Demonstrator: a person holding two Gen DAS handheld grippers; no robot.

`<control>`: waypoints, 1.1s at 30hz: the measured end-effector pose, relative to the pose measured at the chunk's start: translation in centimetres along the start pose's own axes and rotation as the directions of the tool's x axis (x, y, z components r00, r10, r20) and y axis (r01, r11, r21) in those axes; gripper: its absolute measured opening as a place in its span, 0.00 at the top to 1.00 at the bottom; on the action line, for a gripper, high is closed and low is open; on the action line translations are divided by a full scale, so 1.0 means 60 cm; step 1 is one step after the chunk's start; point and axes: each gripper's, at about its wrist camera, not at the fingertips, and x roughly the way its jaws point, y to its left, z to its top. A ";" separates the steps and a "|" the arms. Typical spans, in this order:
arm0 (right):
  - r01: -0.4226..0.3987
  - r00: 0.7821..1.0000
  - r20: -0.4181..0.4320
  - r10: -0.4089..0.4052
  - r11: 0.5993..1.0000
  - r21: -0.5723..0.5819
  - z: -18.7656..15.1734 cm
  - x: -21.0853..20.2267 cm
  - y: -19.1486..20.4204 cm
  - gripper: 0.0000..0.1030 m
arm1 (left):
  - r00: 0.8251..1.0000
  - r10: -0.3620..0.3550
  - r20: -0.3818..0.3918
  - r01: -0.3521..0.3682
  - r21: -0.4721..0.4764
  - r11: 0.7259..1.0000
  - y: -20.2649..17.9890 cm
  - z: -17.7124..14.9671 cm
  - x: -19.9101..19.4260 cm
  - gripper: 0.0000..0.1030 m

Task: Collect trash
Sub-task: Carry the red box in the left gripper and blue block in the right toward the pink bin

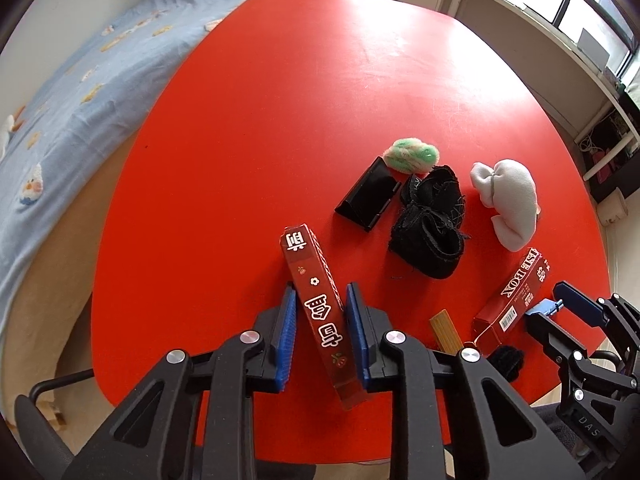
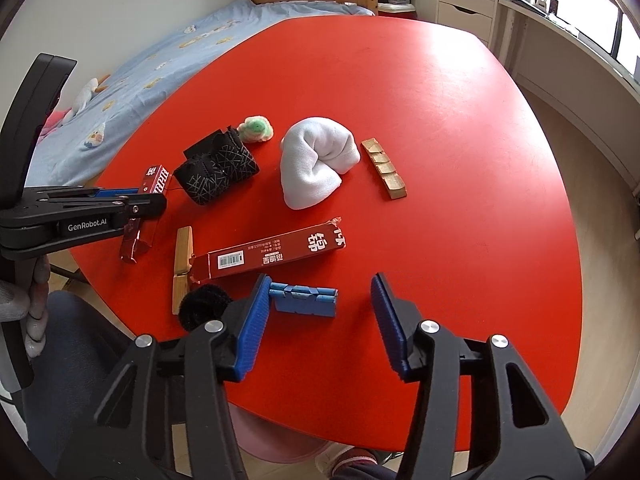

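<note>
Our left gripper was clamped on a long red carton, its blue pads pressed to both long sides; from the right wrist camera the carton looked lifted just off the red table, though we could not be sure. Our right gripper stood spread wide with nothing between its pads, hovering low over the near edge of the table.

Just ahead of the right gripper lay a small blue hinged piece, and just beyond that a second red carton lay flat with its barcode up. A wooden clothespin lay beside that carton's left end, with a black fuzzy ball near it at the table edge.

Farther in we saw a rolled white cloth, a black patterned cloth bundle, a green and white fluffy ball and a strip of gold blocks. A black folded stand sat just beside the black bundle in the left wrist view.
</note>
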 end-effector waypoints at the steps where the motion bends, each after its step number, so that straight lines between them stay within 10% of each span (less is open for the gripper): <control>1: -0.005 1.000 0.000 0.005 1.000 0.000 0.000 0.000 0.001 0.68 | 1.000 -0.011 0.002 0.011 0.004 1.000 0.001 -0.002 0.000 0.85; 33: -0.030 0.996 0.085 0.033 0.999 -0.033 -0.034 -0.144 0.041 0.68 | 0.964 -0.226 0.139 0.189 0.239 0.952 0.016 -0.078 -0.132 0.86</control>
